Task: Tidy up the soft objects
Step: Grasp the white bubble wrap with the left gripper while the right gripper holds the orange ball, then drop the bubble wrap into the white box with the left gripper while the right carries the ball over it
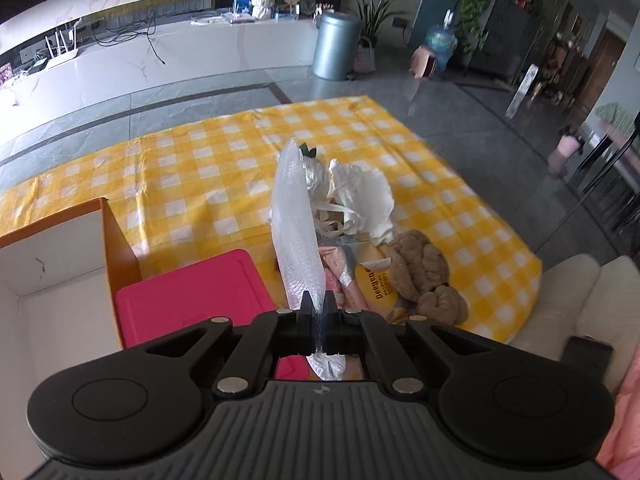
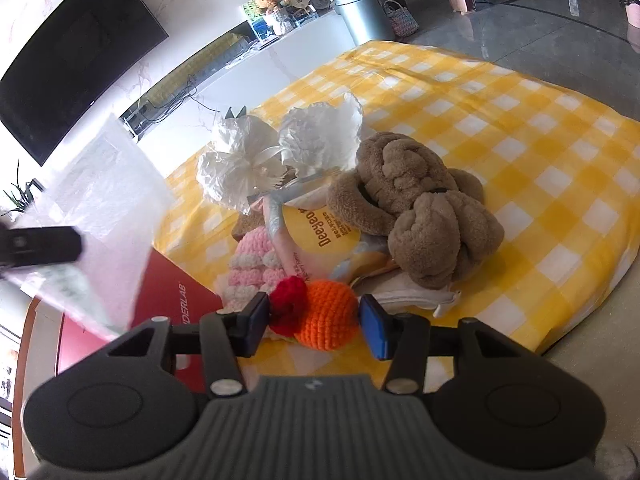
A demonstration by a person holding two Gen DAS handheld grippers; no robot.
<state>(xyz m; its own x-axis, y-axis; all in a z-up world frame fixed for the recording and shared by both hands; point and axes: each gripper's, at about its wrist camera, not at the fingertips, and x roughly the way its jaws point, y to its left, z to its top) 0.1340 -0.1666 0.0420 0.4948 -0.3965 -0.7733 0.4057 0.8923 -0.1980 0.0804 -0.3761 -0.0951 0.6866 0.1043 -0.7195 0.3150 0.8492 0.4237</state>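
The left gripper [image 1: 319, 300] is clamped tight on a white bubble-wrap sheet [image 1: 295, 216], seen edge-on in its own view and rising toward twelve o'clock above the yellow-and-white checked cloth [image 1: 192, 168]. Only this view shows the open orange cardboard box with white inside [image 1: 60, 248] at nine o'clock and the flat magenta box lid [image 1: 192, 296] beside it.

The right view shows that sheet's broad face [image 2: 100, 200] at nine o'clock, with the left gripper's dark tip [image 2: 44, 248] on it. The right gripper [image 2: 316, 320] stands partly open, an orange-and-red crocheted toy [image 2: 320, 316] between its blue pads; contact cannot be told. That toy and a pink-and-white crocheted piece [image 2: 252, 268] show here alone. Both views show the brown plush towel knot [image 2: 416, 208], the crumpled white plastic bags [image 2: 248, 156] and a yellow-labelled packet [image 2: 320, 232] heaped on the cloth.
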